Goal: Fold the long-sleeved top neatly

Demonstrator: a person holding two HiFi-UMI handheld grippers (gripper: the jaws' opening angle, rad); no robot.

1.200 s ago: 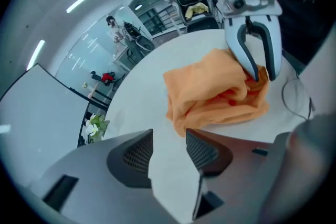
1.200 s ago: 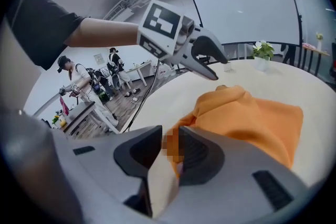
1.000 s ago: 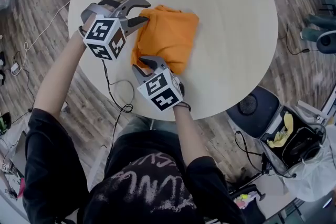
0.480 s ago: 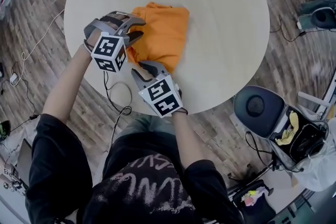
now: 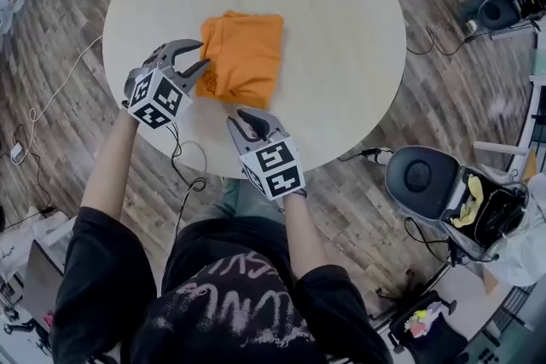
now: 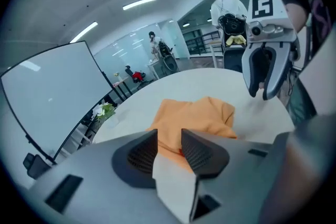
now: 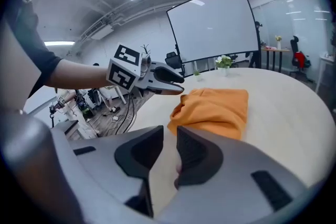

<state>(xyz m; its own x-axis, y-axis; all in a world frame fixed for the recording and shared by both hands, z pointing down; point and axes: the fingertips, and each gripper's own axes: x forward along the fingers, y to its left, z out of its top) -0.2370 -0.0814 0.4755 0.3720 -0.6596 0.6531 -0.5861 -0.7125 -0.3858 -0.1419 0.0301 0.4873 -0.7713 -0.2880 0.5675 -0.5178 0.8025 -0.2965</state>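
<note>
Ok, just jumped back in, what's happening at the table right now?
A person holds a gripper in each hand over the round table. The orange long-sleeved top lies folded into a compact rectangle on it. The left gripper is at its left edge, the right gripper just off its near edge. Both have just been closing slightly, but their jaws stand apart, gripping nothing.

Orange top (image 5: 241, 55), pale beige table (image 5: 341, 30), brown wood-plank floor (image 5: 444, 98).

Both arms reach forward; left gripper (image 5: 202, 54) and right gripper (image 5: 240, 118) jaws, slightly apart and empty, have just been closing.
</note>
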